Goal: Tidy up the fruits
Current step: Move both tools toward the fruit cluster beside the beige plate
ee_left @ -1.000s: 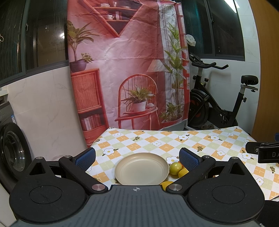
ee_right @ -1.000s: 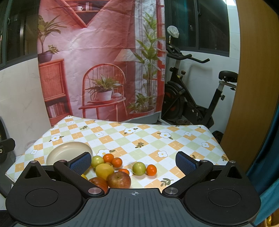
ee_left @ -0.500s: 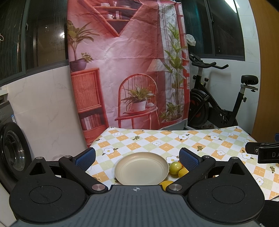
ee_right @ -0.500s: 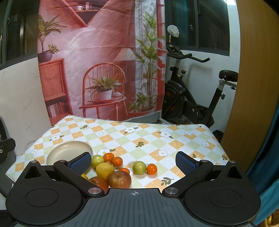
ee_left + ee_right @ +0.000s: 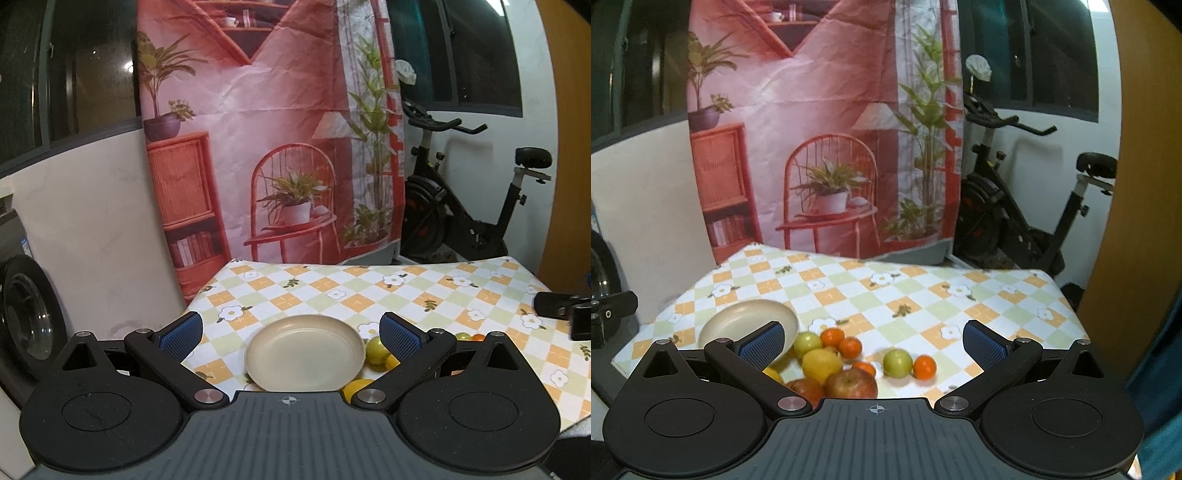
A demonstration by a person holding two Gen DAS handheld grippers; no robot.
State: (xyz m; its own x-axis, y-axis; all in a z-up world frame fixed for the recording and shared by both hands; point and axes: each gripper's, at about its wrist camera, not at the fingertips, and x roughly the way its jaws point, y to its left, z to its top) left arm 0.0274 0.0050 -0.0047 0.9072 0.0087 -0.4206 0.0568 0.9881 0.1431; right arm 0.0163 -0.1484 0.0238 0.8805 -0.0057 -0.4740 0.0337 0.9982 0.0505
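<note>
On the checked cloth of the worktop (image 5: 923, 291), low in the right wrist view, lay a loose cluster of fruit: a red apple (image 5: 851, 384) at the bottom centre with a second red apple (image 5: 806, 390) partly hidden to its left, a lemon (image 5: 822, 364) just above them, a green fruit (image 5: 807, 341) higher still, and two small oranges (image 5: 833, 336) (image 5: 849, 347) side by side to the right of it. Further right, slightly apart from the cluster, a green apple (image 5: 897, 362) sat just beside another small orange (image 5: 924, 367). A cream plate (image 5: 738, 321) with nothing on it sat at the lower left of that frame, its right rim partly covered by a blue pad. The right hand-held gripper (image 5: 873, 338) hung above the fruit with its jaws wide apart, gripping nothing. In the left wrist view the same plate (image 5: 304, 352) lay at the bottom centre, framed by the left hand-held gripper (image 5: 291, 328), whose jaws were likewise spread and empty. A green fruit (image 5: 376, 349) and a yellow one (image 5: 356, 387) touched or nearly touched the plate's right rim. Behind the worktop hung a pink printed backdrop (image 5: 266, 129), and an exercise bike (image 5: 461, 206) stood at the right of the frame.
</note>
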